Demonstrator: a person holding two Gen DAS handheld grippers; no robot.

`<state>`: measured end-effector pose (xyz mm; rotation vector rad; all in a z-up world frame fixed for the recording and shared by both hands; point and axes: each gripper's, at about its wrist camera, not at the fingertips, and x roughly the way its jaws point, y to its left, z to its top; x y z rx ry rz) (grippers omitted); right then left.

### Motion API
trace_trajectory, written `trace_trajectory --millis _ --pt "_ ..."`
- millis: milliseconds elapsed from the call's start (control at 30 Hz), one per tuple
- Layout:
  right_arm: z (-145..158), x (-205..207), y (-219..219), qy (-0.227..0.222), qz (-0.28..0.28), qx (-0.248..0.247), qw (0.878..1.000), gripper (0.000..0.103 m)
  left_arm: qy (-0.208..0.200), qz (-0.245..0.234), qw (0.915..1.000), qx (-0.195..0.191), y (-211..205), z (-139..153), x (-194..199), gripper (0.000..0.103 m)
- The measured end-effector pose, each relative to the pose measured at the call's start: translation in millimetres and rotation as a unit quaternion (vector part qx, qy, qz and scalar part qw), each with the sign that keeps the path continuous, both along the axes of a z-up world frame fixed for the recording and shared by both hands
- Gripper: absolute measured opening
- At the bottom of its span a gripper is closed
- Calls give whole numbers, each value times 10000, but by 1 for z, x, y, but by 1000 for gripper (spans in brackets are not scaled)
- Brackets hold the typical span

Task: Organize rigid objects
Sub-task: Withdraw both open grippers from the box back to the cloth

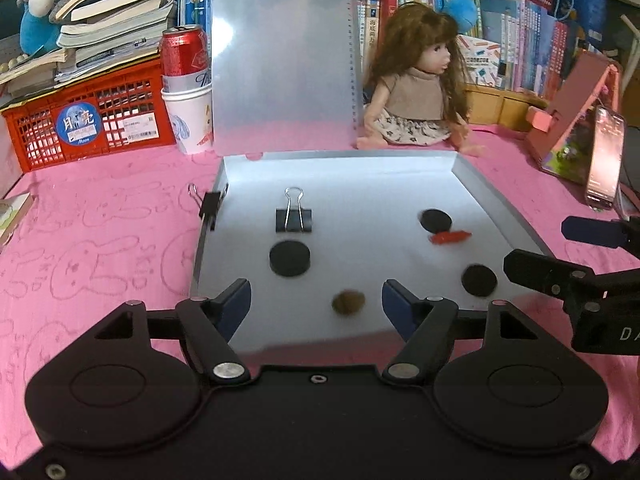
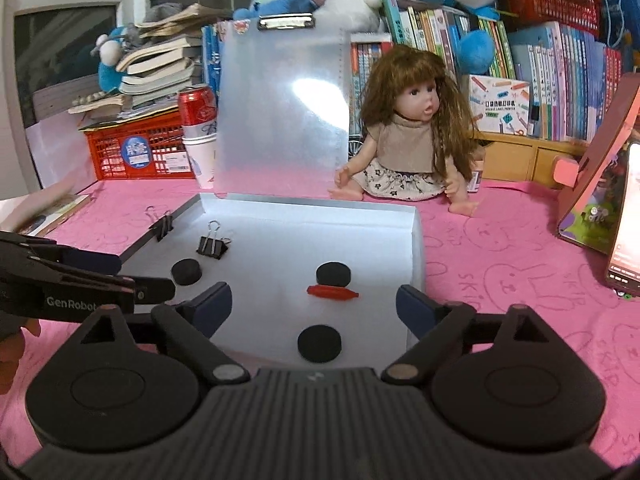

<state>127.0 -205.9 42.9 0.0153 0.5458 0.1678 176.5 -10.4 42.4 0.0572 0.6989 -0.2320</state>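
Ok, my L gripper (image 1: pixel 316 304) & R gripper (image 2: pixel 314 304) both spread, empty, over tray (image 1: pixel 400 168) w/ brown lump (image 1: pixel 349 301).

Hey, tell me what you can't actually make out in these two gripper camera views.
- Brown lump, left wrist view: blurred, identity unclear; in the right wrist view the left gripper hides it.
- Phone screen, right wrist view: cut off by the frame edge, text too small.
- Tray near edge: hidden behind each gripper's body.
- Red crate label: too small.
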Motion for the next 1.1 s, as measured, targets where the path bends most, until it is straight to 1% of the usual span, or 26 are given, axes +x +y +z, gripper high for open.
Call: trace_trajectory --millis 67,167,300,433,667,800,933,1100 --pt "0 -9 0 -73 30 -72 9999 97 -35 25 10000 -37 3 -3 -9 72" --pt "-3 -19 1 -142 57 -156 9998 100 33 101 9999 -95 6 -9 -20 72" --pt "-8 -30 -1 -105 76 -105 9999 100 148 209 9995 -211 12 -14 -30 72" --pt "-10 -44 -2 -122 127 -120 9998 100 241 201 9990 -330 16 -16 -41 73" --pt "-11 -71 -1 -219 455 -148 9986 103 232 126 9991 -342 16 -19 -61 75" --pt "-21 -83 -5 -422 501 -188 9977 103 250 92 9991 -338 17 -22 -71 75" --pt "-32 -91 -12 -423 541 -145 9975 103 231 116 9992 -313 19 -25 -79 75" --pt "-39 -102 -18 -453 635 -55 9969 103 75 127 9995 -284 22 -25 -92 75"
